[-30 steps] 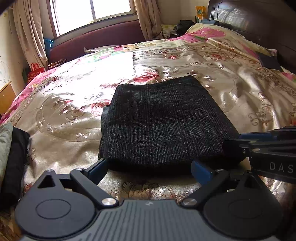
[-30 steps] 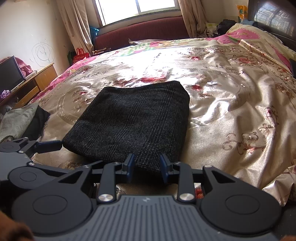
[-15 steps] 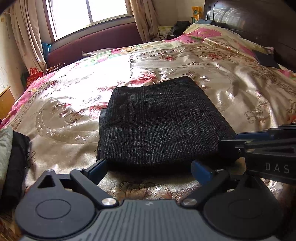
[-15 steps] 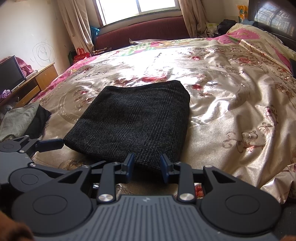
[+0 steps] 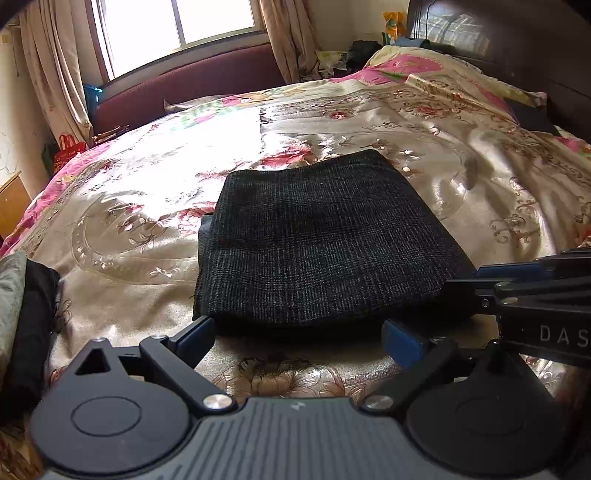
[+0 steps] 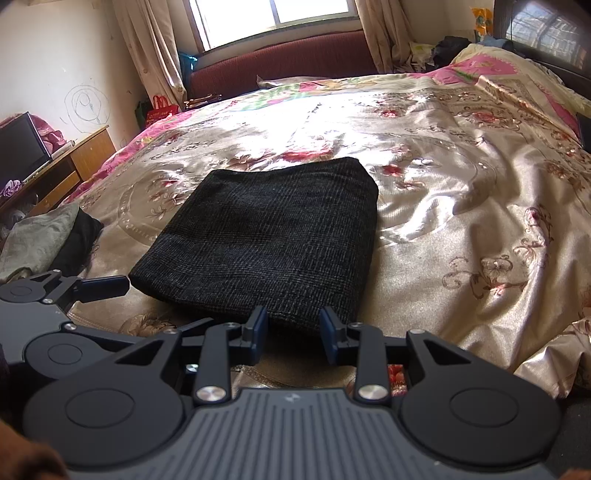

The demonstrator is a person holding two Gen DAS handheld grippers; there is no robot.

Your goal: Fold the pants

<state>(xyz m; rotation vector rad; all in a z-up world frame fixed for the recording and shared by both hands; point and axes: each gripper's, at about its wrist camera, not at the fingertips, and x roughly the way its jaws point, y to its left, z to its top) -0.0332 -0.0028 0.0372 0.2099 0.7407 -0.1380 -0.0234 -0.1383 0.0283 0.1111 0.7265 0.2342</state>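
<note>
One pair of folded pants point(image 5: 317, 240) lies on the bed point(image 5: 480, 192) (much free cover around); left gripper point(image 5: 297, 338) wide, right gripper point(image 6: 291, 328) narrower, both empty.

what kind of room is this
Most likely a home bedroom. A large bed under a shiny floral bedspread fills the view, with a dark headboard at one end, a curtained window beyond, and the folded dark pants lying on the bed.

The pants point(image 5: 317, 240) were black with fine grey checks; the bedspread point(image 5: 480, 177) was shiny gold with pink flowers.
</note>
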